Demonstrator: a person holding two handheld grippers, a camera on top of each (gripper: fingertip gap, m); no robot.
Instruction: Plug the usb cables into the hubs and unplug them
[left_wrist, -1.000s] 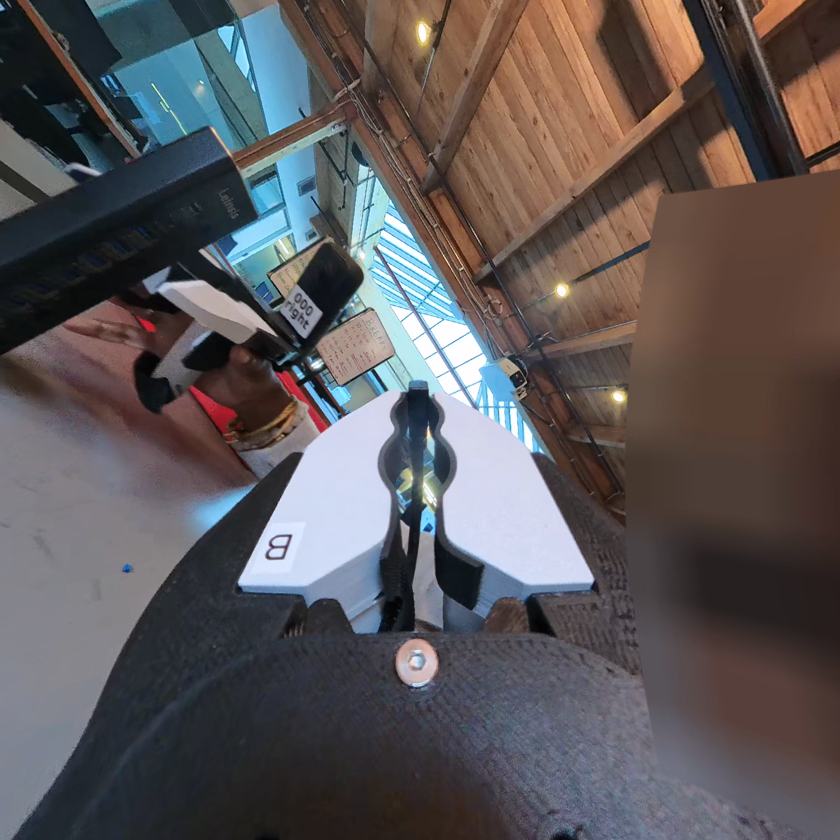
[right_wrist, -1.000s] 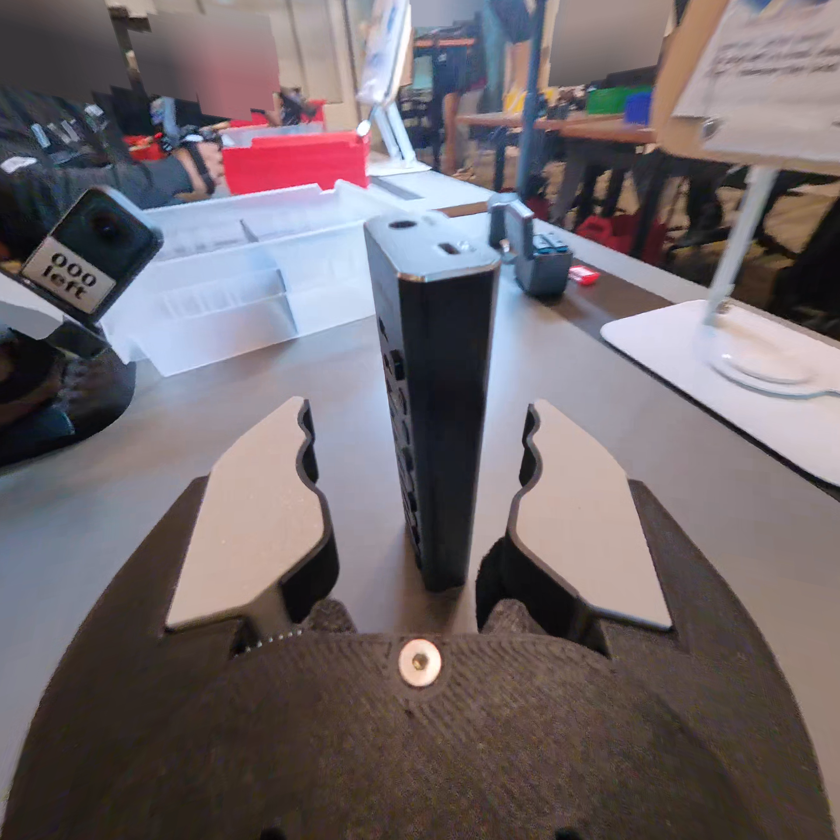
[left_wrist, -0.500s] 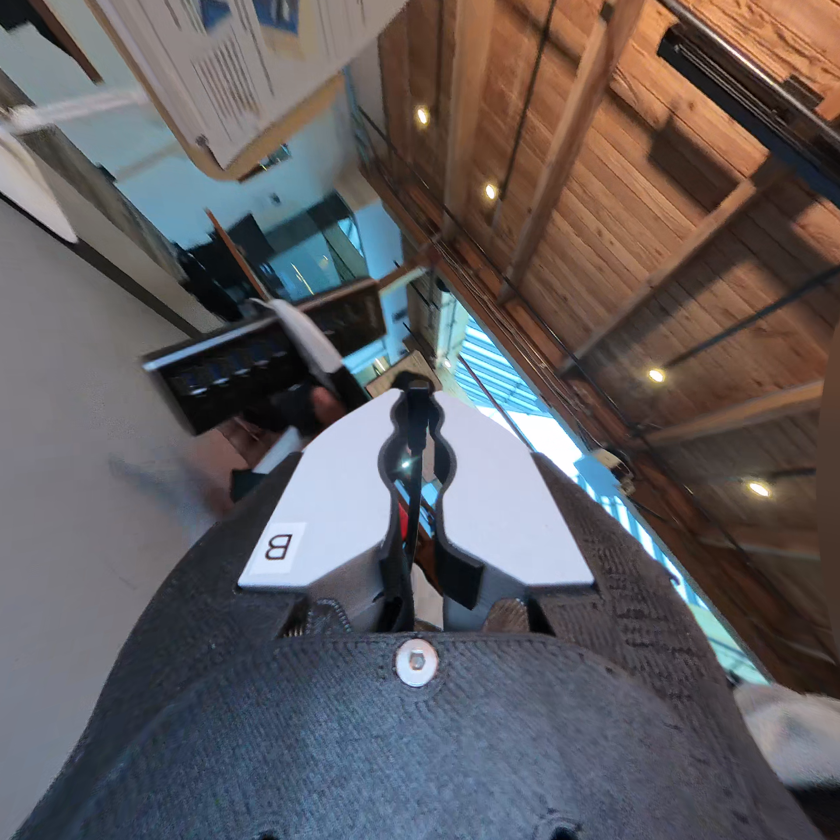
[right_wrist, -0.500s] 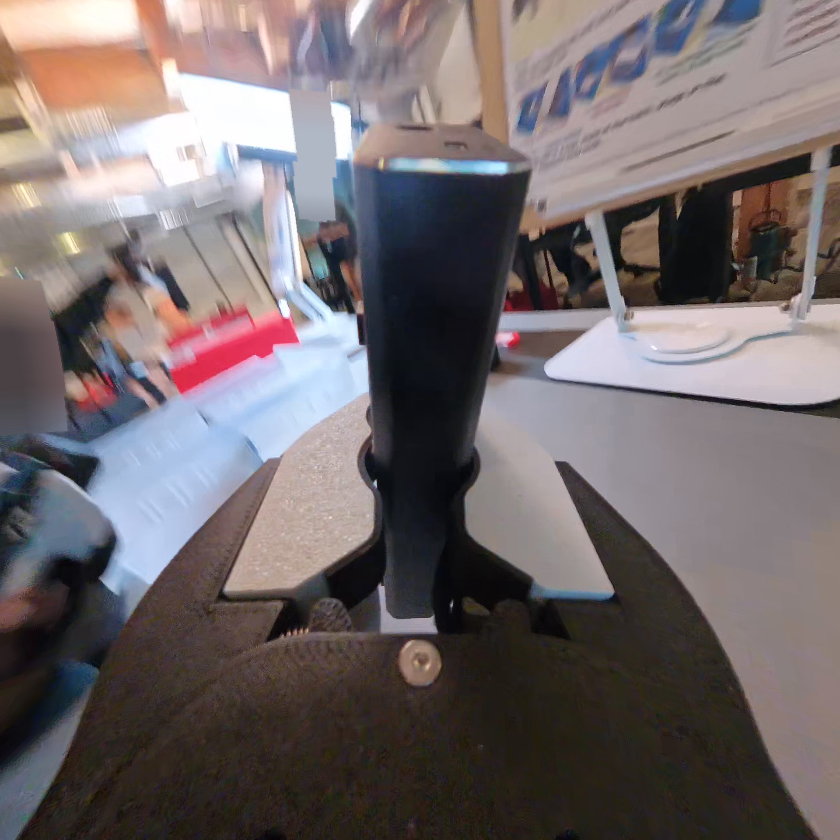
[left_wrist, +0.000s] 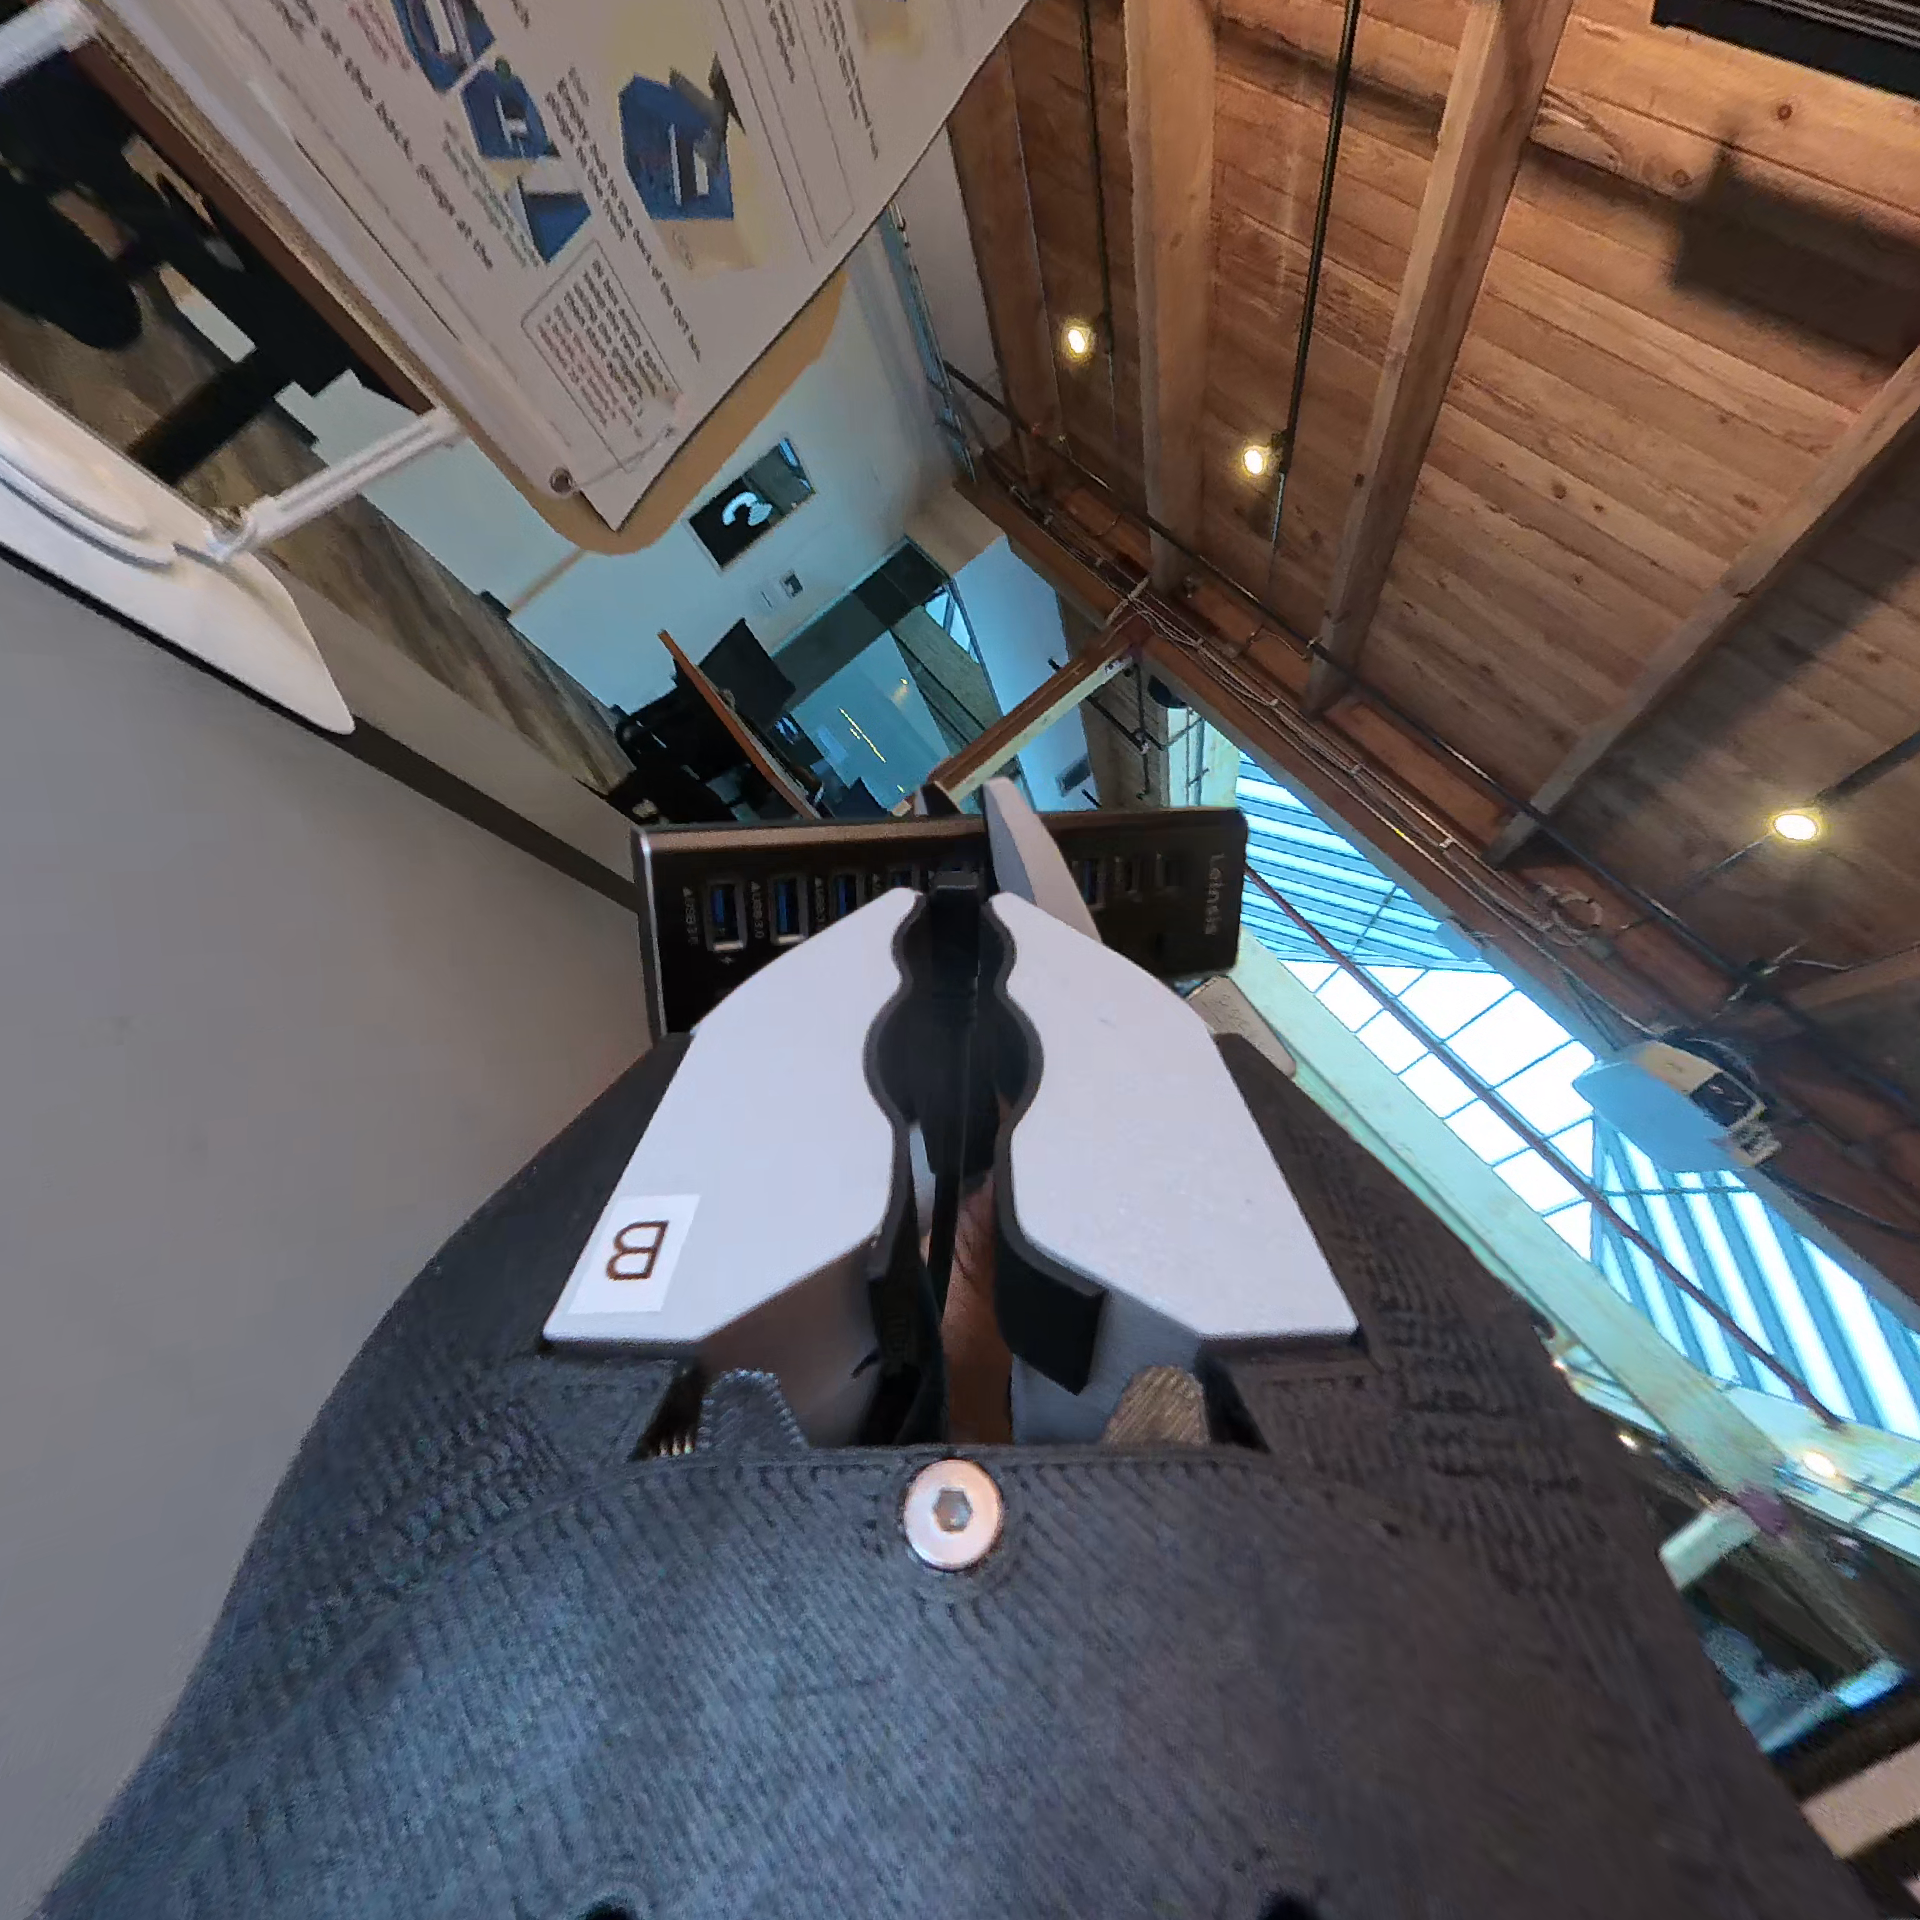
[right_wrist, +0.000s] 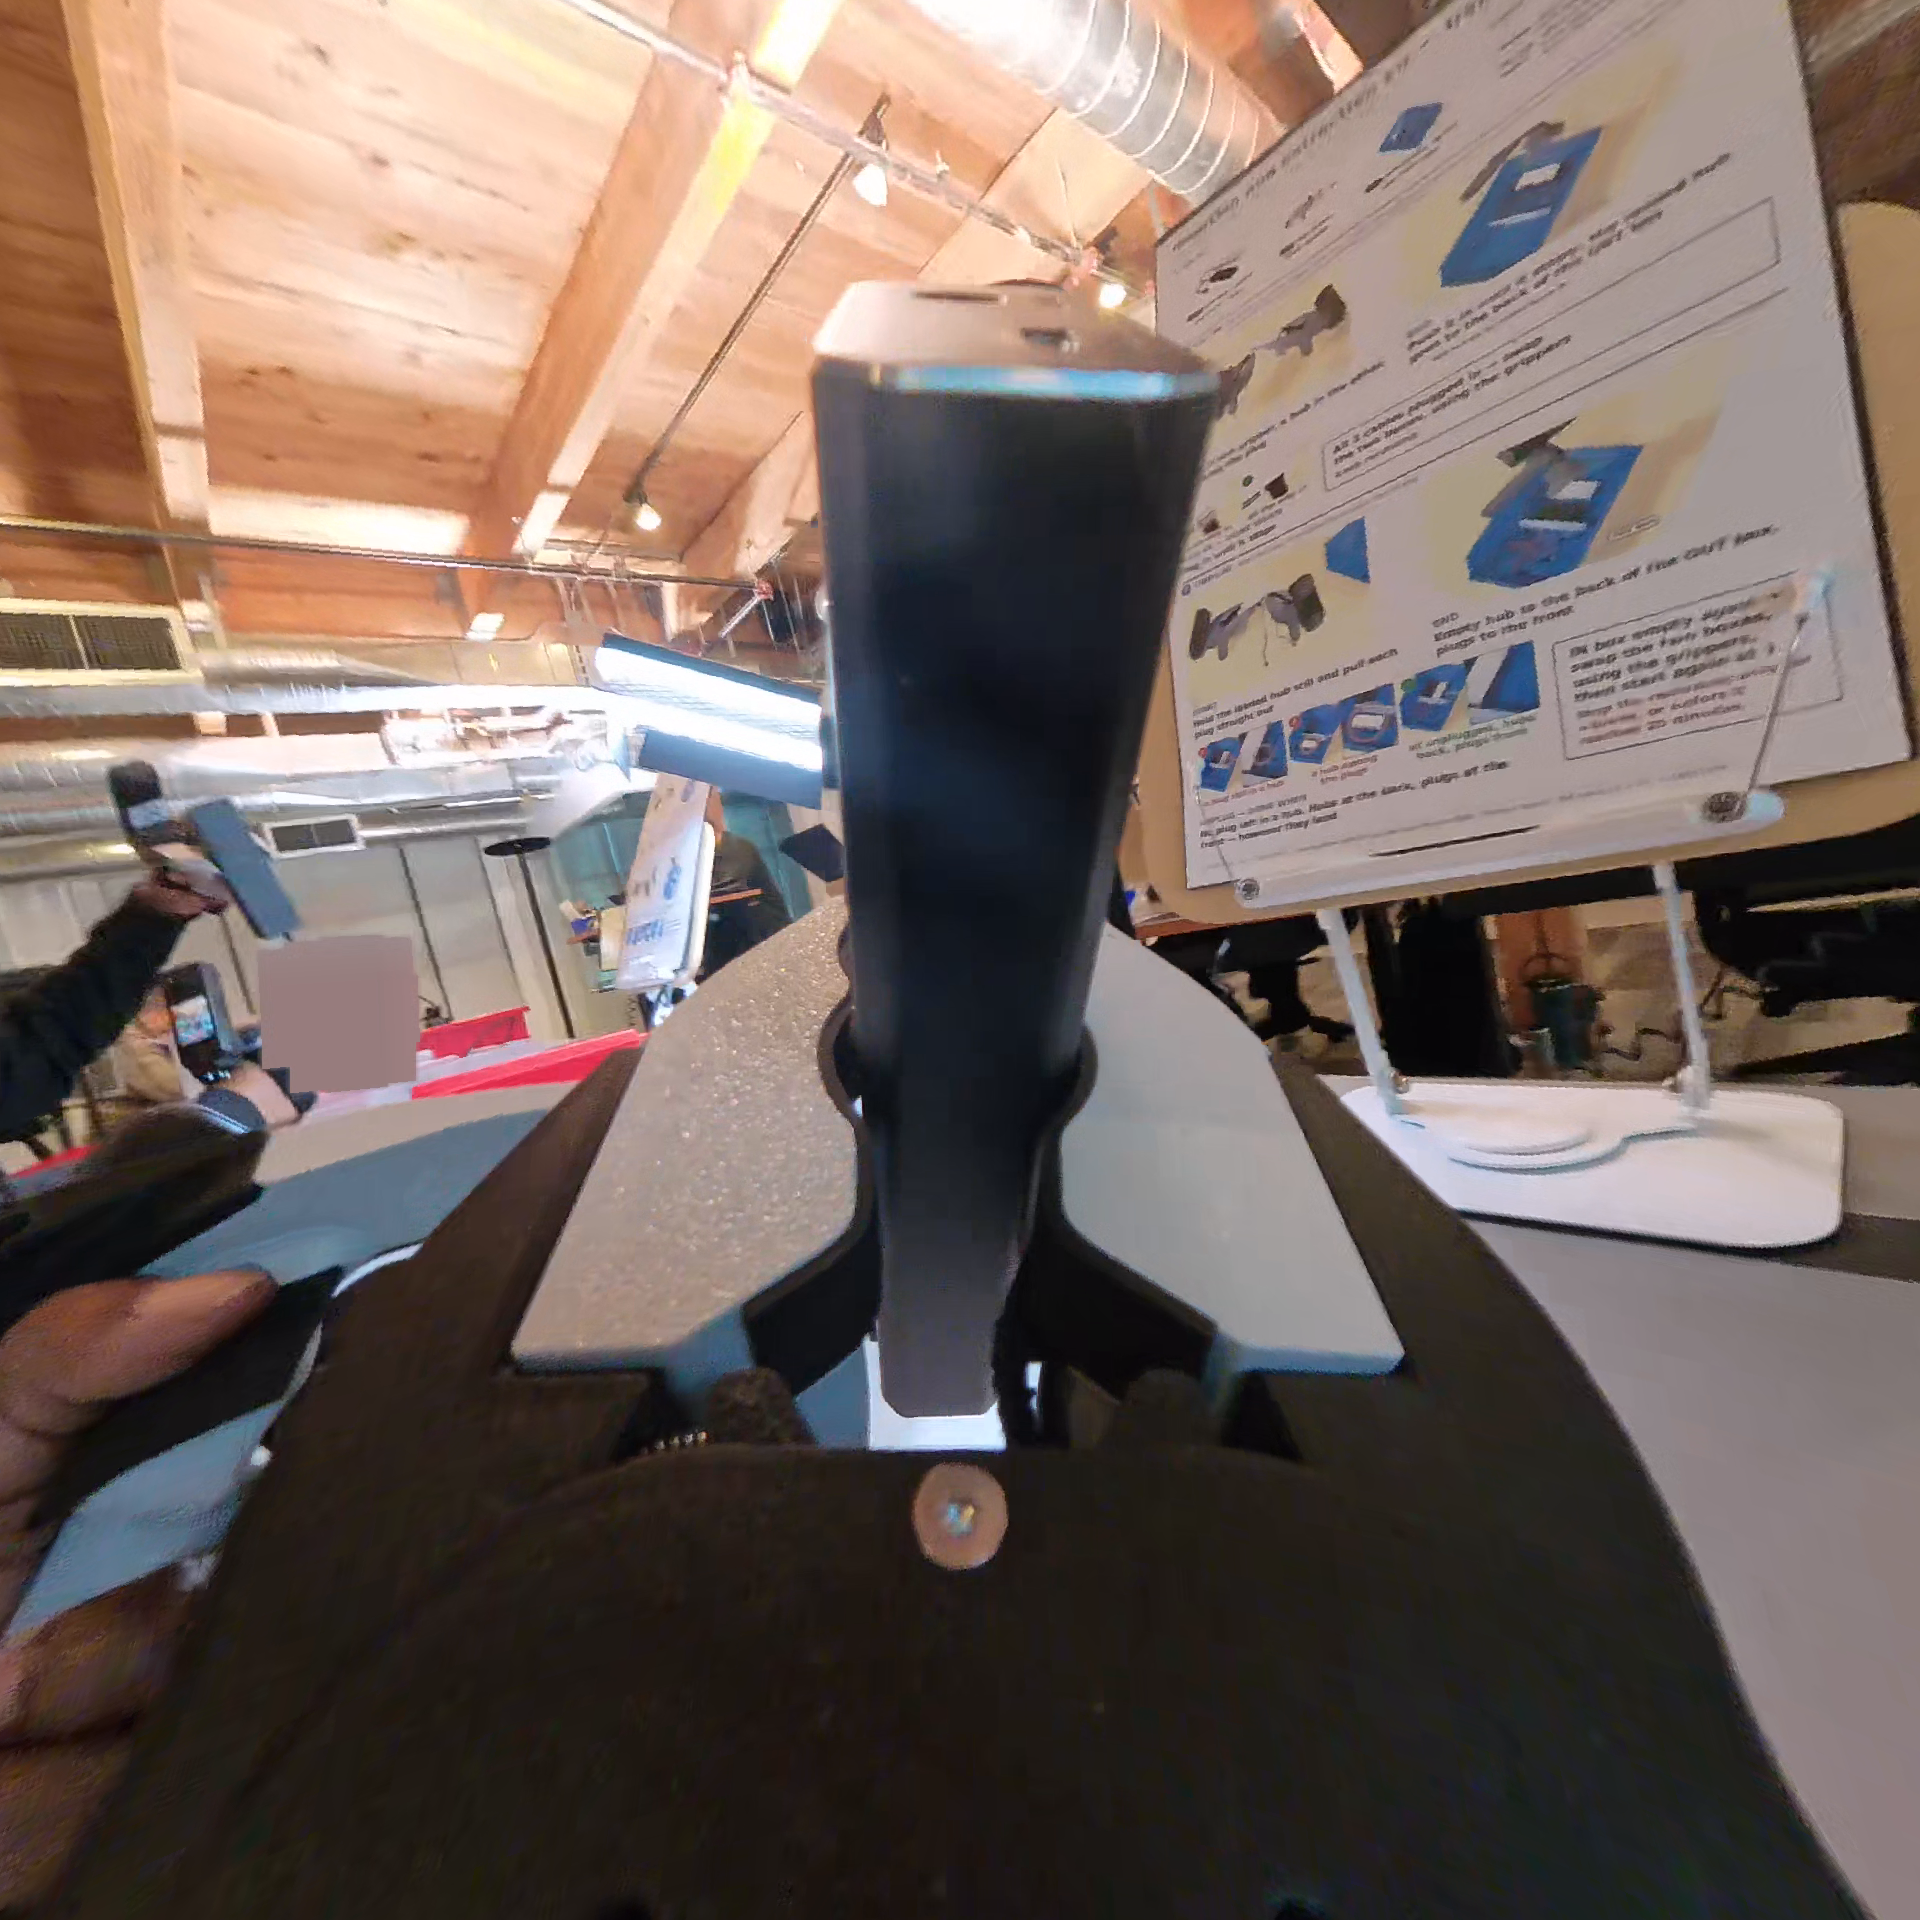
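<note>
Right wrist view: right gripper (right_wrist: 961, 1101) clamps rigid hub (right_wrist: 987, 727) at base; left gripper (left_wrist: 951, 935) pinches limp usb cable (left_wrist: 954, 1049) nr plug

hub (right_wrist: 977, 790): black, long slim bar with a silver end cap, held off the tabletop, pointing up and away.
hub ports (left_wrist: 727, 920): row of blue sockets along one face.
usb cable (left_wrist: 951, 1049): thin, black, its plug tip just before the ports.
</note>
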